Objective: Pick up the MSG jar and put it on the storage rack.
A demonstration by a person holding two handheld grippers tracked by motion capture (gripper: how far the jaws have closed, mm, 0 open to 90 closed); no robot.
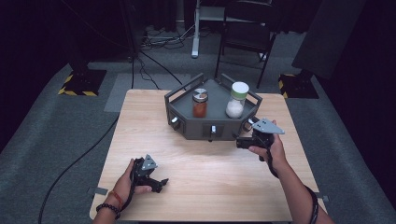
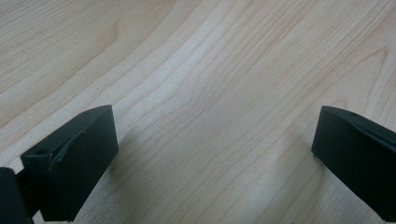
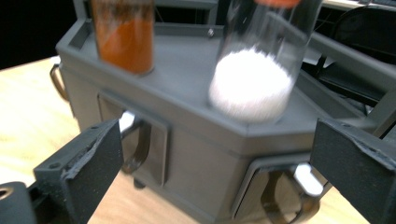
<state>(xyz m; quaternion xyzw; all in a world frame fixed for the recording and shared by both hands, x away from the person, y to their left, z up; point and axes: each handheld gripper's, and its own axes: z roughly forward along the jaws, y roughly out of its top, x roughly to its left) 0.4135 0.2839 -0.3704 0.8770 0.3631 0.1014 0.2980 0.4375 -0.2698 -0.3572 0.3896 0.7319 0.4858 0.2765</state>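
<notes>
A grey six-sided rack (image 1: 187, 122) with small drawers stands at the table's far middle. On its top are a jar of red spice (image 1: 200, 103) with a silver lid and a jar of white powder (image 1: 236, 100) with a pale lid. My right gripper (image 1: 239, 142) is held just off the rack's front right corner, open and holding nothing. In the right gripper view the gripper (image 3: 217, 144) faces the rack wall (image 3: 196, 158), with the red jar (image 3: 123, 39) and white jar (image 3: 252, 84) above and a drawer handle (image 3: 140, 144) between the jaws. My left gripper (image 1: 162, 185) rests low near the front left, open (image 2: 215, 135) over bare wood.
The wooden table (image 1: 210, 172) has bare room in front of the rack. On the carpet beyond it are a chair (image 1: 247, 32), stand bases with yellow-black stripes (image 1: 81, 84), and cables (image 1: 154, 65). A cable (image 1: 74, 163) trails off the table's left side.
</notes>
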